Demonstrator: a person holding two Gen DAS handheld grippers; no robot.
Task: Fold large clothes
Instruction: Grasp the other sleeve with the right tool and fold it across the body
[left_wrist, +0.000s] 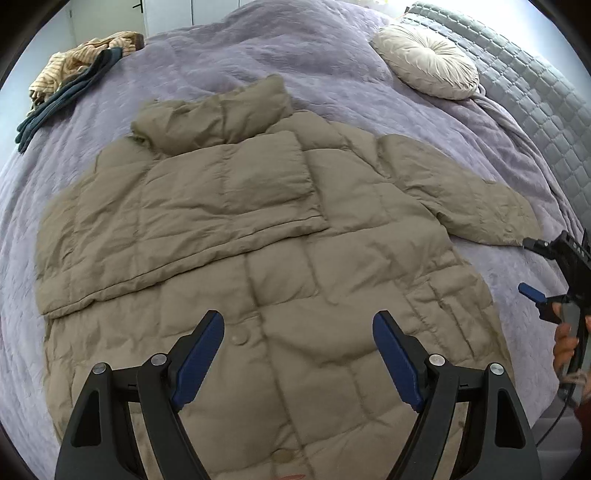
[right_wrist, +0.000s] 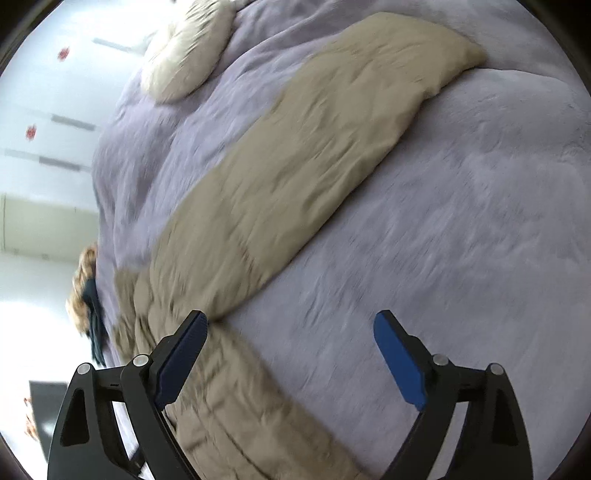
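The big tan puffy coat (left_wrist: 280, 258) lies flat in the middle of the bed (left_wrist: 351, 85), its collar at the far end and its hem near, so it runs long from near to far. One sleeve (left_wrist: 229, 184) is folded across the chest; the other sleeve (right_wrist: 314, 147) sticks out to the right. Both the left gripper (left_wrist: 298, 332) and the right gripper (right_wrist: 291, 330) have their fingers wide apart, holding nothing. The coat is puffy (and looks slippery), so a folded part could spring back open, or a small pinch could slip off.
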